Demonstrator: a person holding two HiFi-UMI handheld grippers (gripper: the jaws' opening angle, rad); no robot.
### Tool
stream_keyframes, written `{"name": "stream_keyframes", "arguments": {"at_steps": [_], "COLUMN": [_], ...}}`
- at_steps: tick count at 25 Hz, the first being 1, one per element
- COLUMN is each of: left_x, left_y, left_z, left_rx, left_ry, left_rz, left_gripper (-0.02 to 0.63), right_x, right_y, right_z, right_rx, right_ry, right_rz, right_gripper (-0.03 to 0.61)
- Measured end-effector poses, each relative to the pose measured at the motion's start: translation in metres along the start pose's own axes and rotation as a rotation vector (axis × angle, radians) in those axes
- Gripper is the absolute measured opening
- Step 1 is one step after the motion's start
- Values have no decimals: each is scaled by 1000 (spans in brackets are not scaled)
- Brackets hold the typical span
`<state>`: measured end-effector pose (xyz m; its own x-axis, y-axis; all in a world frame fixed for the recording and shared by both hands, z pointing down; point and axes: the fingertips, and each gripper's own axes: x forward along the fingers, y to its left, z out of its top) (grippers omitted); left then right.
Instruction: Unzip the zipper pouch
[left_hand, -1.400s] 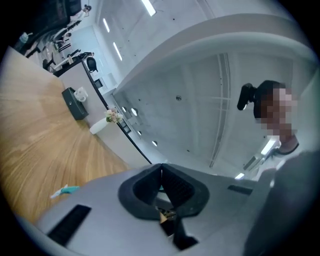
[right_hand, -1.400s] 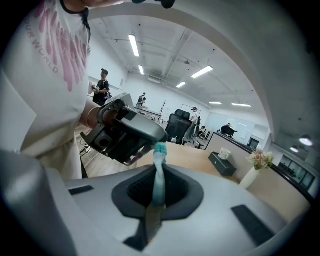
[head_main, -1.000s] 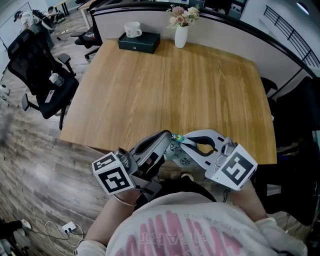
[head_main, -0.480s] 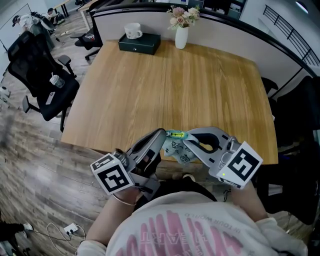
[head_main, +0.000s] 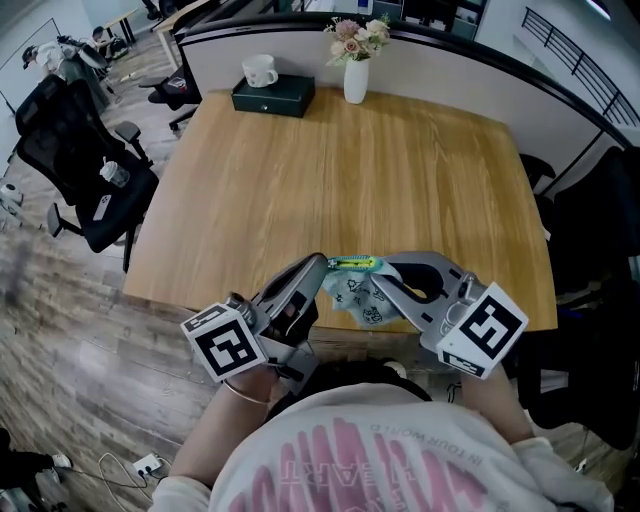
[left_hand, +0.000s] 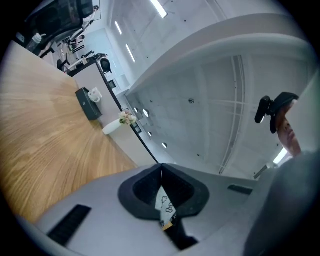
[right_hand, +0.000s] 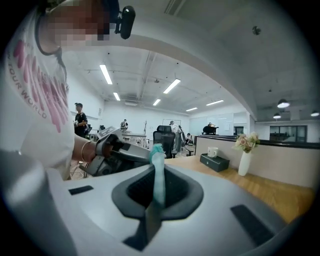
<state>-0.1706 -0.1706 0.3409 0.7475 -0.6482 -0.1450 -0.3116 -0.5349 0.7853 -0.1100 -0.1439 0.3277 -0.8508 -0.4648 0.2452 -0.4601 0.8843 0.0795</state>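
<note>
The zipper pouch (head_main: 358, 298), pale with small dark doodles and a green-yellow zipper (head_main: 351, 263) along its top, hangs between both grippers over the wooden table's (head_main: 340, 170) near edge. My left gripper (head_main: 323, 263) is shut on the pouch's left end; in the left gripper view a strip of the printed fabric (left_hand: 165, 204) is pinched between the jaws. My right gripper (head_main: 386, 266) is shut at the zipper's right end, and in the right gripper view a teal tab (right_hand: 158, 172) sticks up from its closed jaws. The zipper is stretched level between the two.
At the table's far edge stand a dark box (head_main: 274, 97) with a white cup (head_main: 260, 70) on it and a white vase of flowers (head_main: 356, 72). A black office chair (head_main: 85, 160) stands to the left on the floor. A partition runs behind the table.
The two grippers have drawn apart, the right one moving right and slightly up. The zipper line between them has grown longer, and more of the pouch hangs below it.
</note>
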Motion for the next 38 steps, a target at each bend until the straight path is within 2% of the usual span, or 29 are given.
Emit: {"name": "stream_keyframes", "arguments": {"at_steps": [5,17,21,31,38], "left_x": [22,95,116,152,167], "left_y": [-7,-12,-19,-34,-48], "left_z": [5,-14,-22,-40,-58], "left_rx": [5,-24,7,-66,-63], "left_ry": [-17,-58,-62,-152,-195], "left_rz": [2,66,62,93,109], "left_gripper": [4,5,5,5,5], "right_x": [-17,-80,-100,-146,-182], "right_y": [-23,-95,-114,-152,-168], "right_z": [7,8,5,9,11], "right_rx": [26,19,14,18,9], "right_ry": [-49,-93,-111,-164,-183], "right_rz": [0,-25,-26,-20,-23], "right_gripper": [-2,-2,-2,-2,-2]}}
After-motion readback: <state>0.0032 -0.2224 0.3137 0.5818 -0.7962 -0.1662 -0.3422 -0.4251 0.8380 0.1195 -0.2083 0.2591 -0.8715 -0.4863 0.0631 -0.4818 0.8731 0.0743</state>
